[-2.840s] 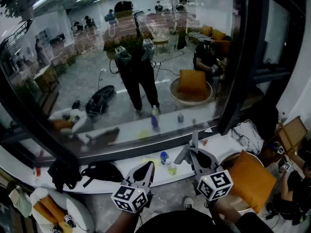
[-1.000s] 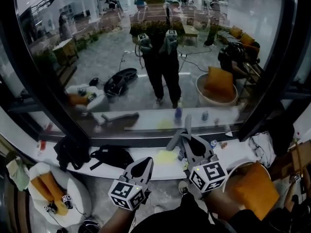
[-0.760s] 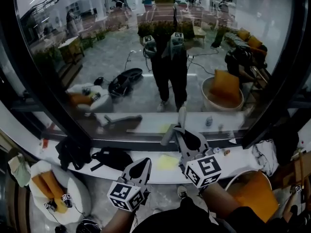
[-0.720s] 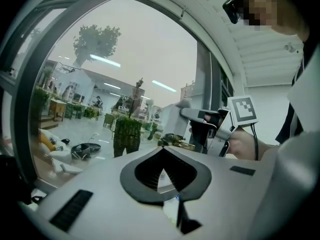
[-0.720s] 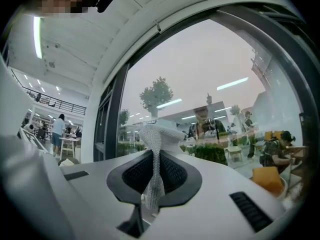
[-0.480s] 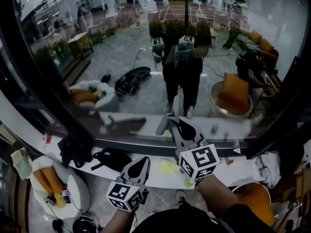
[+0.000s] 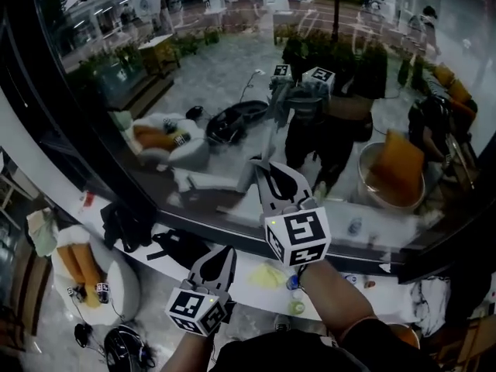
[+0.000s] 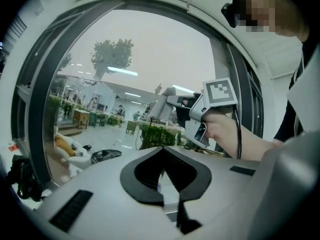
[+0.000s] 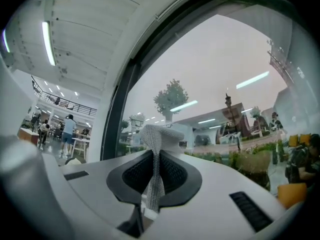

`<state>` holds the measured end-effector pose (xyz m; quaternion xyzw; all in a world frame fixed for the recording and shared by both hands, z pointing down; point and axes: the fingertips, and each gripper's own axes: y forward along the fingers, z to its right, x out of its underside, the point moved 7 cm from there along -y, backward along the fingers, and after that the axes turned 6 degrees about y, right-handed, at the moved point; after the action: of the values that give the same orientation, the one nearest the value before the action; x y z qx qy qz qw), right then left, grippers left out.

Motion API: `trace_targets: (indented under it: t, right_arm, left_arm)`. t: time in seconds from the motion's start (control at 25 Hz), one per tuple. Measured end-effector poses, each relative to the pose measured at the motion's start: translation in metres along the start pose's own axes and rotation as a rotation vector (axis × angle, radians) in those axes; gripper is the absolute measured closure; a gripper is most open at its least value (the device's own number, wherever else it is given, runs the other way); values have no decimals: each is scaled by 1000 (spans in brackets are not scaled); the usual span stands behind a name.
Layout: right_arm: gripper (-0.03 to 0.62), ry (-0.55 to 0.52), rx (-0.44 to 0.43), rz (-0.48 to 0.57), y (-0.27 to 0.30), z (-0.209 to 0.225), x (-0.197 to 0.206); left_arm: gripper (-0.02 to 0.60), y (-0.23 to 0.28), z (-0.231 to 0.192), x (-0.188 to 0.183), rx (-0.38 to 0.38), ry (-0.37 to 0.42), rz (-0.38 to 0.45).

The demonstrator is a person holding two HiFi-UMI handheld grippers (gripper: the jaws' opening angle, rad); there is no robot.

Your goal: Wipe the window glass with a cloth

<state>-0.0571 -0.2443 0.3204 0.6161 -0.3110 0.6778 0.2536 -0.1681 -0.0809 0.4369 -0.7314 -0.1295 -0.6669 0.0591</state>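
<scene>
The cloth is clamped in the right gripper, which is held up at the window glass. The left gripper is held low, jaws together.

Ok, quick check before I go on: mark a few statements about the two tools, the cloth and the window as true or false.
1. The right tool is shut on a grey mesh cloth. True.
2. The left tool holds a cloth too. False: its jaws are together with nothing between them.
3. The right tool is higher than the left, up in front of the large window glass. True.
4. The white ledge under the window is bare. False: a black bag and other small items lie on it.
</scene>
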Motion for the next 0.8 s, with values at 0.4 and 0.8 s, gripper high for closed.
trace_targets:
  t: [0.4,0.8]
  right_arm:
    - [551,-7,-24,-12,63,-17,2]
    - [551,-48,111,-25,107,-33,13]
  left_arm:
    - [575,10,-35,-6,-18,8,-4]
    - [575,23,-97,-14,108,34,-16]
